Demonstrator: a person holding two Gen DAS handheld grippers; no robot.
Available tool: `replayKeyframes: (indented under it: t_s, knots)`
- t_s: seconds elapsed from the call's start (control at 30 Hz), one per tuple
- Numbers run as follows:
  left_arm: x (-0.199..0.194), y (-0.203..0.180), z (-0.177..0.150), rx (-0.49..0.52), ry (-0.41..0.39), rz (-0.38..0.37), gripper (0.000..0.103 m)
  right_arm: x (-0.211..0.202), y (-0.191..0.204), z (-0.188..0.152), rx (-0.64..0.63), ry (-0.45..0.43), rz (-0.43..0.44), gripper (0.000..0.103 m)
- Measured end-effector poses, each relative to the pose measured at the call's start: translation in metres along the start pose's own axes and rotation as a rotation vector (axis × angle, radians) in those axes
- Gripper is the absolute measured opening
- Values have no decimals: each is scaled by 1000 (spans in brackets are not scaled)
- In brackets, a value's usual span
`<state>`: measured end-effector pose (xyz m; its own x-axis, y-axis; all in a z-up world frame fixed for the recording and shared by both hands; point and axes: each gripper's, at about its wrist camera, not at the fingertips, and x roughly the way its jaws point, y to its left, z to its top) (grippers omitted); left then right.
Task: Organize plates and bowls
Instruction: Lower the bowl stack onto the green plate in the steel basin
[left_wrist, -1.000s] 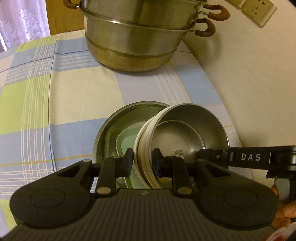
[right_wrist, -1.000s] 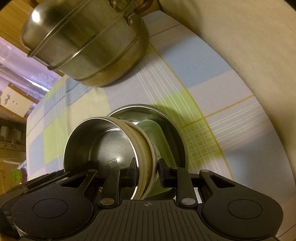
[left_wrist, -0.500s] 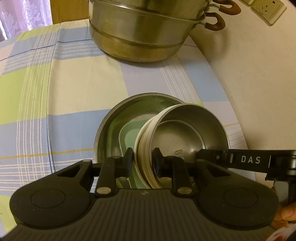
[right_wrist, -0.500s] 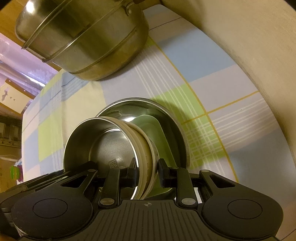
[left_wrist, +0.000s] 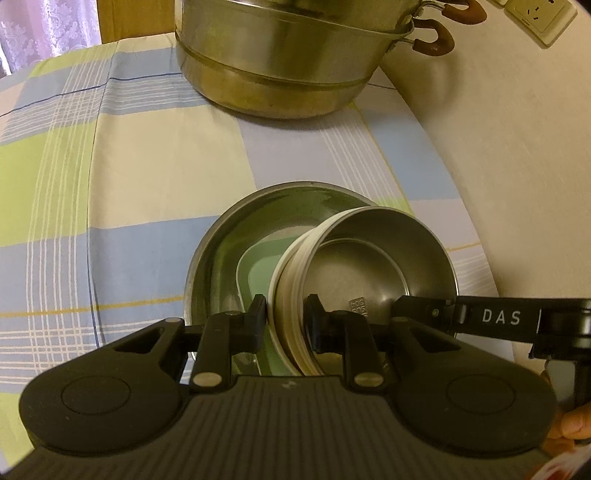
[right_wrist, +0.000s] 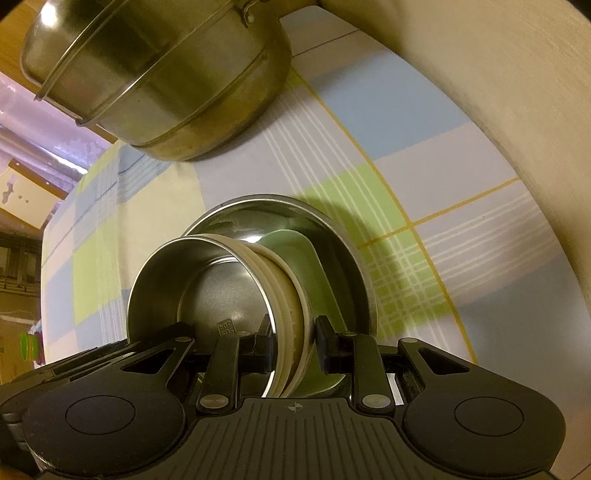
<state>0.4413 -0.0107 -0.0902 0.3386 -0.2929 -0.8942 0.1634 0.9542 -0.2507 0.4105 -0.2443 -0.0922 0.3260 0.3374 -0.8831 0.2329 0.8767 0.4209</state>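
Observation:
A small steel bowl with a cream outer wall (left_wrist: 373, 258) (right_wrist: 207, 291) is held tilted between both grippers. My left gripper (left_wrist: 284, 319) is shut on its left rim. My right gripper (right_wrist: 291, 341) is shut on its opposite rim. Below it a wide steel plate (left_wrist: 218, 258) (right_wrist: 343, 251) lies on the checked tablecloth, with a pale green dish (left_wrist: 255, 273) (right_wrist: 314, 266) inside it. The bowl hangs over the plate and green dish; whether it touches them is hidden. The right gripper's arm (left_wrist: 498, 317) shows in the left wrist view.
A large steel steamer pot (left_wrist: 288, 62) (right_wrist: 166, 81) with brown handles stands at the back of the table. A cream wall (left_wrist: 517, 166) runs along the right side, with a socket (left_wrist: 539, 14). The checked cloth (left_wrist: 110, 184) stretches left.
Both grippers, still holding the bowl, have pulled back a little from the pot. The plate and green dish below appear slightly farther off. The grip has not changed.

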Motion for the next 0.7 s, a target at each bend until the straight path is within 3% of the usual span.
replayKeyframes:
  t_s: [0.7]
  knots:
    - [2, 3, -2, 22, -16, -13, 20, 1, -3, 0, -15, -1, 19, 23]
